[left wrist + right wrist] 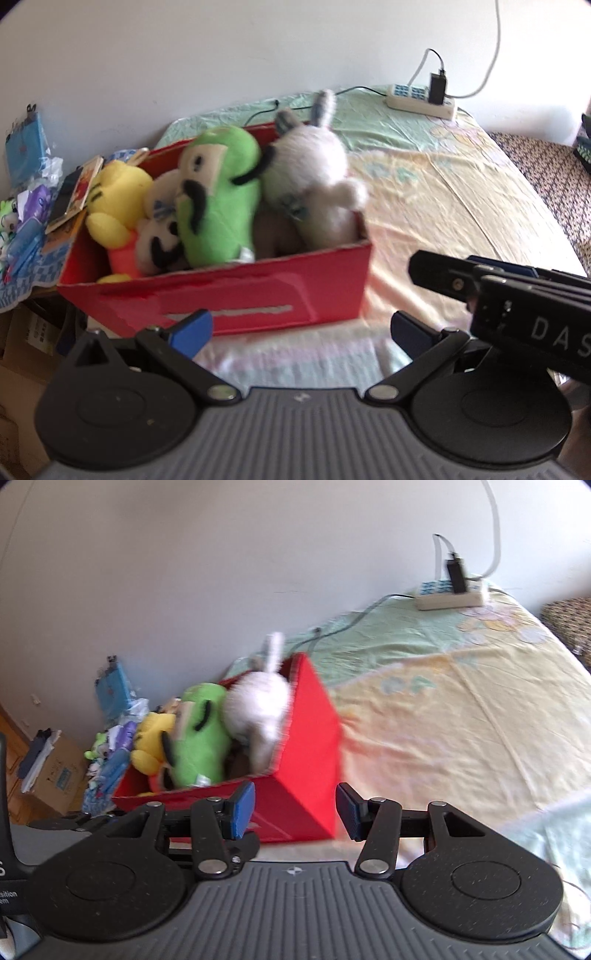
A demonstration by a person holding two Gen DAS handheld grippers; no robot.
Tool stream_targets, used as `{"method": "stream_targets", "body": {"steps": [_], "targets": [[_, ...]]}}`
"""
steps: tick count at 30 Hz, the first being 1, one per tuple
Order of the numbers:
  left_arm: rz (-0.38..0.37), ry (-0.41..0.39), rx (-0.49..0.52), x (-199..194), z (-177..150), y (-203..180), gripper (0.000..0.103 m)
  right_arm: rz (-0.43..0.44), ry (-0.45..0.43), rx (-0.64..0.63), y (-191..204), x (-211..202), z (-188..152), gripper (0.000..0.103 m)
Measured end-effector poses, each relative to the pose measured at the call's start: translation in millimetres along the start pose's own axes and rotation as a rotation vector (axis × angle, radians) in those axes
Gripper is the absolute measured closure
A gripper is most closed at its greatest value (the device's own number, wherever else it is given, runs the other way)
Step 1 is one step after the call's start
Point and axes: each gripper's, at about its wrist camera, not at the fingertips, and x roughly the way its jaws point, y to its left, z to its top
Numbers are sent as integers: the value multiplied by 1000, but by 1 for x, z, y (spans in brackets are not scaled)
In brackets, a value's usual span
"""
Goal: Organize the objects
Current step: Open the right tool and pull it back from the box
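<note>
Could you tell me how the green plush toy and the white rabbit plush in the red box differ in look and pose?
The green plush toy is bright green with a pale face patch and black markings; the white rabbit plush is white and fuzzy with long ears. The green one sits mid-box between the rabbit and a yellow plush; the rabbit leans at the right end, ears above the rim. Both stand roughly upright in the red box, touching each other.
</note>
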Motion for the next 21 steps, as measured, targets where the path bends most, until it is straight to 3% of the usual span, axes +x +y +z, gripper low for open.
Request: {"method": "stream_targets", "body": {"steps": [21], "targets": [[-14, 90, 81, 14, -13, -85, 1, -271, 25, 32, -77, -33, -18, 50]]}}
